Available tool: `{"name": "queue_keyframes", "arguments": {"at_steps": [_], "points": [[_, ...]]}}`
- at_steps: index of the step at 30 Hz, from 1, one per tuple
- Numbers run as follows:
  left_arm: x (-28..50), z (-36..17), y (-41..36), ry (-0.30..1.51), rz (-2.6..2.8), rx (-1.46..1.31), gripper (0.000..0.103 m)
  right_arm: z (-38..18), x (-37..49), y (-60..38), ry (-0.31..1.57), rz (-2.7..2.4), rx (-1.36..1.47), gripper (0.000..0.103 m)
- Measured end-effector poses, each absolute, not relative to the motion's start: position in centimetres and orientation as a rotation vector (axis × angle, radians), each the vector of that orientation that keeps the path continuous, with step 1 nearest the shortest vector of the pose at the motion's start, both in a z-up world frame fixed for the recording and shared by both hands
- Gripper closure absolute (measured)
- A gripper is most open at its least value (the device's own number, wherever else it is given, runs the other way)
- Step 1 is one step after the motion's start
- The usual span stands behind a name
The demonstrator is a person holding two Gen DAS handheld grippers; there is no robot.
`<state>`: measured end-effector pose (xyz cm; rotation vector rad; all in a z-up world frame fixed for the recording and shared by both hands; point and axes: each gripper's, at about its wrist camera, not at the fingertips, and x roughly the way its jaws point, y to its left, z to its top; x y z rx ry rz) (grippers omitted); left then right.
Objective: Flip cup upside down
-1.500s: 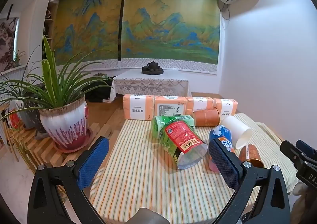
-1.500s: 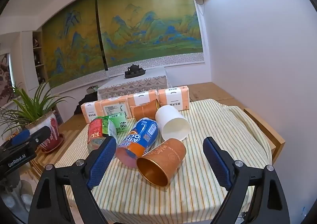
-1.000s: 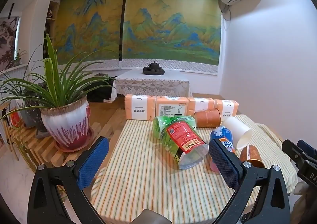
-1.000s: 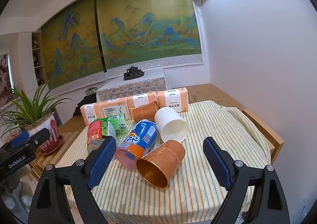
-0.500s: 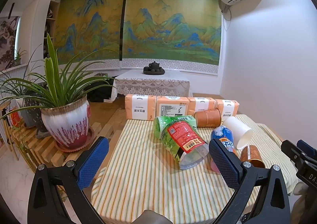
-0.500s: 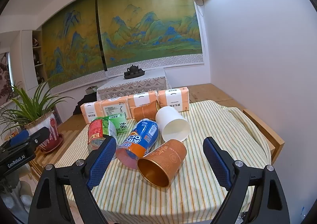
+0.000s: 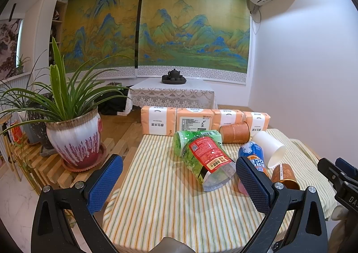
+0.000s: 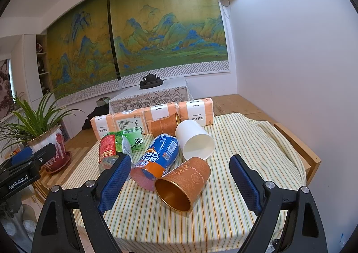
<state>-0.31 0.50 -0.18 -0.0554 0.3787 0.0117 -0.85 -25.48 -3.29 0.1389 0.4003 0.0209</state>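
I have both hand-held grippers spread wide, holding nothing: right (image 8: 179, 180), left (image 7: 179, 183). The nearest cup (image 8: 183, 182) lies on its side on the bench (image 8: 246, 141), mouth toward me. It looks light, thin, crushable; I'd pinch gently across the mid-wall.

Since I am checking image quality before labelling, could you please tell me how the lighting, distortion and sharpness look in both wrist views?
Left wrist view: strong fisheye bending with dark corner vignetting; a ceiling light blows out at the top edge; the striped tablecloth is evenly lit and sharp. Right wrist view: the same barrel curving; soft indoor light, a glossy sheen inside the copper cup, no motion blur.
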Motion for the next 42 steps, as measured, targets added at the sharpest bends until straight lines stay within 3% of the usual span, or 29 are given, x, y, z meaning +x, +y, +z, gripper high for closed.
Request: {"name": "queue_keyframes", "arguments": {"at_steps": [42], "points": [[1.1, -1.0, -0.1, 0.410, 0.011, -0.047, 0.001, -4.3, 0.1, -26.0, 0.420, 0.015, 0.142, 0.015]]}}
